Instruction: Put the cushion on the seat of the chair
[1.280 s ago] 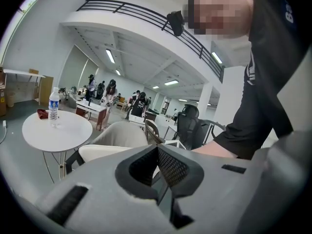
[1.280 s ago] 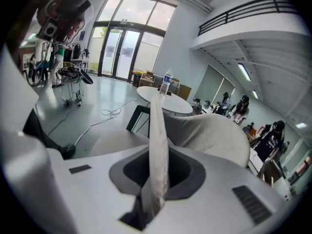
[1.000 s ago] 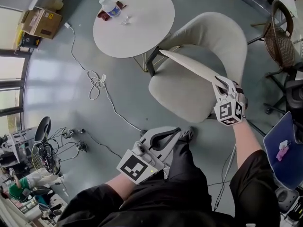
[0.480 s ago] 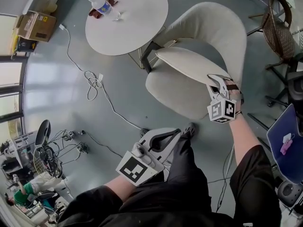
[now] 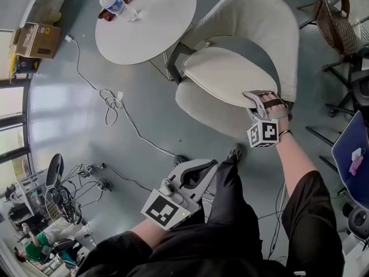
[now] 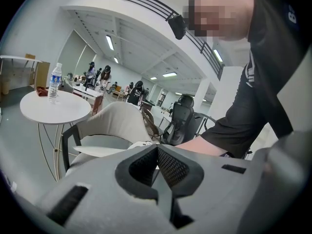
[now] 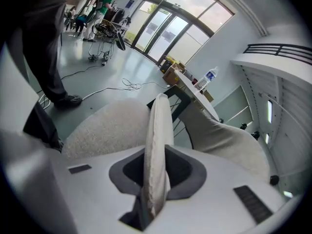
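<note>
The step in hand is the placing itself. The right gripper (image 5: 254, 96) pinches the flat, oval, cream fabric cushion (image 5: 226, 75) by its rim at the seat's front right edge, and the right gripper view shows the cloth edge squeezed between the dark pads.

The cushion spreads almost level over the seat of the beige upholstered chair (image 5: 260, 17). It covers most of the seat and leaves a strip of it bare along the front edge. In the left gripper view the cushion (image 6: 99, 151) looks like a thin slab with a slight gap under it, so it probably hangs just above the seat rather than lying on it.

The next move likely calls for lowering the held rim, sliding the cushion towards the backrest until its outline matches the seat, and then letting go.

The left gripper (image 5: 212, 166) plays no part: its jaws are pressed together on nothing, low beside the person's leg.

The cushion looks soft but holds its shape, with a seamed edge.
</note>
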`<state>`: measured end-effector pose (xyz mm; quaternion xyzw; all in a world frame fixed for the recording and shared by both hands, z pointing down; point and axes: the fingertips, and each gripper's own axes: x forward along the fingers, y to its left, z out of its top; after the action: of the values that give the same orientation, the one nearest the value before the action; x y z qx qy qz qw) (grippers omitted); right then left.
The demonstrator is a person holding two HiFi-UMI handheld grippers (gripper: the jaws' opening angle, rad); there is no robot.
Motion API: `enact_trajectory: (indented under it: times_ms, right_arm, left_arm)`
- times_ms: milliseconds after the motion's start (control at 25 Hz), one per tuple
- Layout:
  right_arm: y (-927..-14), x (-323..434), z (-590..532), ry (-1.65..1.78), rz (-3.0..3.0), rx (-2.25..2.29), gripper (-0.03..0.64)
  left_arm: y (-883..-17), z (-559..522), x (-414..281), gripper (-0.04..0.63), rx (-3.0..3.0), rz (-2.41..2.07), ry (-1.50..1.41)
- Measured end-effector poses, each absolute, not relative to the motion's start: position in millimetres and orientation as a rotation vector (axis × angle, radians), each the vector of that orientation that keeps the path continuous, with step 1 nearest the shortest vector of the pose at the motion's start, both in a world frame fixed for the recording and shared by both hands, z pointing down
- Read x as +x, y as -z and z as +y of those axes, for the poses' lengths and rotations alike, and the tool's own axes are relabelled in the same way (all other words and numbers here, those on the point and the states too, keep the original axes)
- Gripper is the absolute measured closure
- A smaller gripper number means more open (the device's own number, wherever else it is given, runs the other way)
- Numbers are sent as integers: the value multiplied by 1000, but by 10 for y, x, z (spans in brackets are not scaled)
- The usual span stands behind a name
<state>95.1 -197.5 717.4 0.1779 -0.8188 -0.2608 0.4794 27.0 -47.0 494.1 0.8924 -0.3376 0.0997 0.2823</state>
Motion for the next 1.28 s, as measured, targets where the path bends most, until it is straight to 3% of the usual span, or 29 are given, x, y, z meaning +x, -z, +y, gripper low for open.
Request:
enact_trajectory:
  times_ms: [760, 1280]
  right_arm:
    - [-8082, 693, -1370, 566, -1807, 244, 543]
    - [-8672, 703, -1086, 539, -1789, 243, 474]
  left_arm:
    - [-5156, -71, -134, 580, 2398, -848, -267]
    - [-5570, 43, -283, 580, 2379, -822, -297]
